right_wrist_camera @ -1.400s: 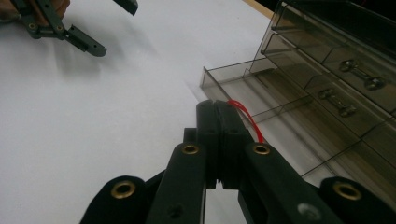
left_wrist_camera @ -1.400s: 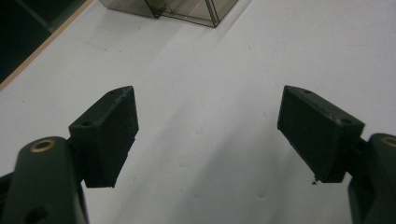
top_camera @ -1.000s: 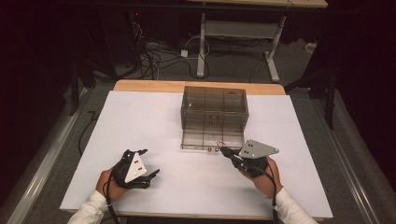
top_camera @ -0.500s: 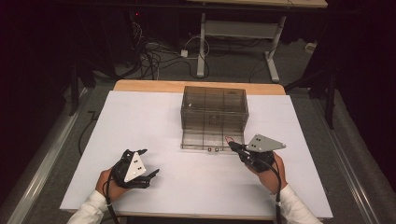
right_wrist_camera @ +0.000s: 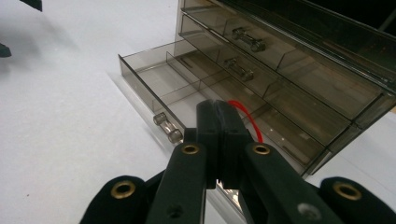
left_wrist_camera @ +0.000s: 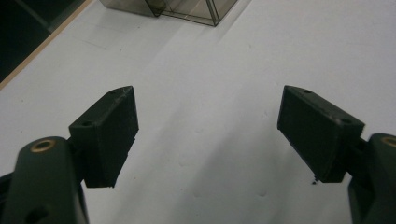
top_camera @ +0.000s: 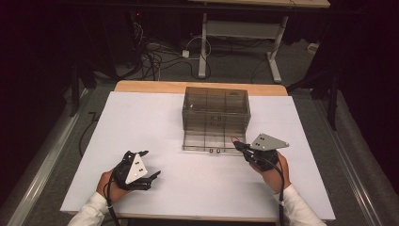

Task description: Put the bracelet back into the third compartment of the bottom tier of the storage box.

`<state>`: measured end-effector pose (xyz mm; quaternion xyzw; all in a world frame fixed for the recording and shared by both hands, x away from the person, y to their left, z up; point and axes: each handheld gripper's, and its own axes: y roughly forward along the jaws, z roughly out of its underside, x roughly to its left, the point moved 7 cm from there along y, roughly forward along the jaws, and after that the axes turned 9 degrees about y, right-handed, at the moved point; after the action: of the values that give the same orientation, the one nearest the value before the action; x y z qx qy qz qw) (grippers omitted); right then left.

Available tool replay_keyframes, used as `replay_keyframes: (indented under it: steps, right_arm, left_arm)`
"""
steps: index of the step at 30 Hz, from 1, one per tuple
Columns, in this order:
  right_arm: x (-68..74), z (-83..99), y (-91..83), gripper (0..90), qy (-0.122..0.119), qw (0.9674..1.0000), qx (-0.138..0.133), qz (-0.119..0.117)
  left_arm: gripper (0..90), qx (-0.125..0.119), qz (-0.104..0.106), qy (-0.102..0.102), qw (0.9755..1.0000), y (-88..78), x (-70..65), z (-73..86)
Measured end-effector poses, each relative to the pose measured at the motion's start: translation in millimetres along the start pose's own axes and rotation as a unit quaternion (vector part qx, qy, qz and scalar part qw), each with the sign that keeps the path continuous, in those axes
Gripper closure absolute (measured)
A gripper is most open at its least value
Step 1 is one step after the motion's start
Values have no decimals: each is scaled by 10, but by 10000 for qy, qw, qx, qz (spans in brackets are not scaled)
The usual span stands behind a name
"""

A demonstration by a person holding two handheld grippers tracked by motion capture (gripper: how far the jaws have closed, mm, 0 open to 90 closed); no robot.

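A smoky clear drawer cabinet point(top_camera: 215, 107) stands at the middle of the white table, its bottom drawer point(top_camera: 207, 141) pulled out toward me. My right gripper point(top_camera: 236, 145) hovers over the right end of that open drawer point(right_wrist_camera: 154, 79). Its jaws are pressed together point(right_wrist_camera: 217, 109), and a thin red loop point(right_wrist_camera: 248, 120) sticks out from their tips above a drawer compartment. My left gripper point(top_camera: 150, 163) rests low near the table's front left, well apart from the cabinet. It stands open point(left_wrist_camera: 205, 126) with bare table between its pads.
The two upper drawers point(right_wrist_camera: 261, 60) are closed, each with a clear knob. The open drawer's knob point(right_wrist_camera: 168, 128) sits just left of my right jaws. The wooden table edge point(top_camera: 197, 86) runs behind the cabinet, with cables and a desk frame on the floor beyond.
My right gripper has shifted a little to the right and farther out along the open drawer's front, still shut. The left gripper has stayed put.
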<state>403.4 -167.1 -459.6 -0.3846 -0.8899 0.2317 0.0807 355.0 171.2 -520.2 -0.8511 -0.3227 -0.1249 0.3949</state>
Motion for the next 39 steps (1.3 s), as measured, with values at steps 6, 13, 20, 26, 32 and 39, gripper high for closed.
replay_keyframes:
  steps: [6,13,20,26,32,39]
  right_arm:
    - [-46,47,61,900,41,9999,85,39]
    - [-105,92,128,900,96,9997,179,102]
    - [-132,126,179,900,86,9995,260,158]
    - [-138,144,208,900,28,9992,322,220]
    - [-174,159,227,900,79,9991,328,264]
    - [-228,197,280,900,151,9986,390,318]
  left_arm:
    - [196,17,4,24,10000,4,-5,-1]
    - [196,14,10,31,10000,7,-8,-4]
    - [196,6,20,36,10000,8,-19,-15]
    - [196,22,25,45,10000,12,-20,-13]
    - [196,20,33,46,10000,17,-27,-15]
    - [196,53,57,59,10000,36,-37,-13]
